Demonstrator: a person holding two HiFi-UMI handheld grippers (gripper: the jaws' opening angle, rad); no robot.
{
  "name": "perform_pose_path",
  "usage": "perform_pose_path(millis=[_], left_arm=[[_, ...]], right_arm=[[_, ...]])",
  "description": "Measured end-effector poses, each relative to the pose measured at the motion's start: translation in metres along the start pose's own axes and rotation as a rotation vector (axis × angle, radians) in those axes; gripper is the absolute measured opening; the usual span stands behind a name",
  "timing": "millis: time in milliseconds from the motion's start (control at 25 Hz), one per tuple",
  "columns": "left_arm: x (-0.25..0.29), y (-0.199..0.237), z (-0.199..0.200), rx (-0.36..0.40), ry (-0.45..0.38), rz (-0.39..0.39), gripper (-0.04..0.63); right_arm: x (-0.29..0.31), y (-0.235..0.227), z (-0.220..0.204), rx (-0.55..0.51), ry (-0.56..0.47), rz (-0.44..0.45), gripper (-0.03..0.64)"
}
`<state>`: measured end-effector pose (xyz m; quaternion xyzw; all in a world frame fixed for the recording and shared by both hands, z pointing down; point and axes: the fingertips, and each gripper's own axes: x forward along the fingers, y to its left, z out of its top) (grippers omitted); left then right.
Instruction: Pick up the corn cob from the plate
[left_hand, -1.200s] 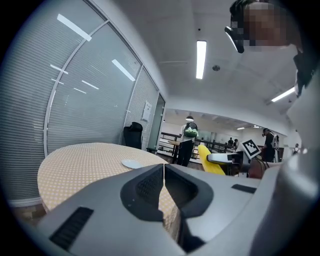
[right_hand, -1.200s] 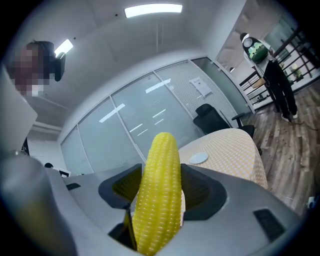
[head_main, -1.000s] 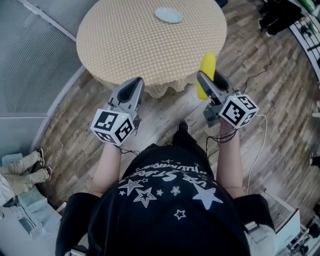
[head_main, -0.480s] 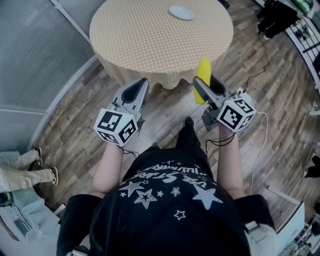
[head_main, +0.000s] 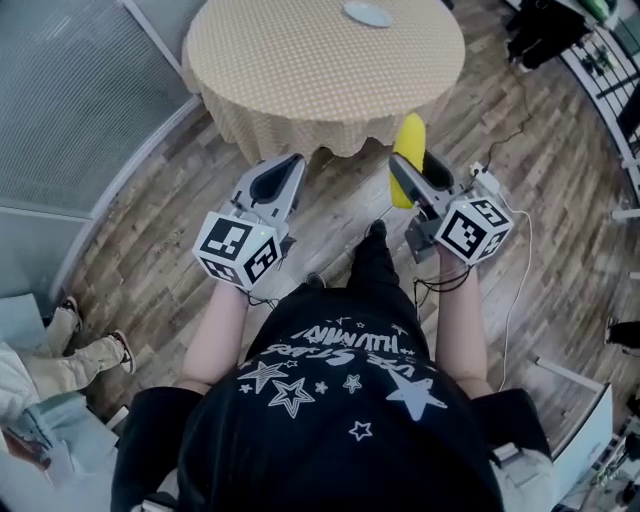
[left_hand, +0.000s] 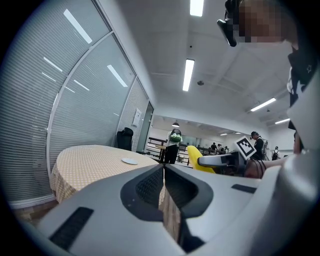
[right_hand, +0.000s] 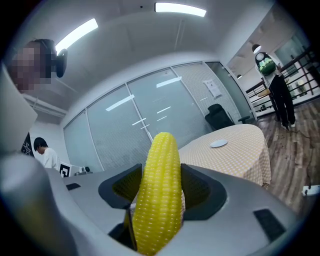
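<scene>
Corn cob (right_hand: 159, 190) stays clamped in right tongs (head_main: 411, 168) (left tongs (left_hand: 163, 169) closed, empty), table (head_main: 300, 70) farther.

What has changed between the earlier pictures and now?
The person has backed away from the table: it and the plate have slid toward the head view's top edge. The right gripper stays shut on the corn cob, the left gripper shut, empty.

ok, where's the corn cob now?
In the head view, right side: corn cob clamped in the right gripper over the wooden floor, just short of the round table.
</scene>
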<state>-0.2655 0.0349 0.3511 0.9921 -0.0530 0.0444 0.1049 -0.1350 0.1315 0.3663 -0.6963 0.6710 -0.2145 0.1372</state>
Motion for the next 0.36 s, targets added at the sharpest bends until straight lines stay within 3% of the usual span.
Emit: perform_pose_path(millis=[360], left_arm=[[-0.005,0.001,0.004,0.040,0.015,-0.007,0.014]], right_arm=[[0.002,0.013,0.001,-0.006,-0.027,-0.010,0.252]])
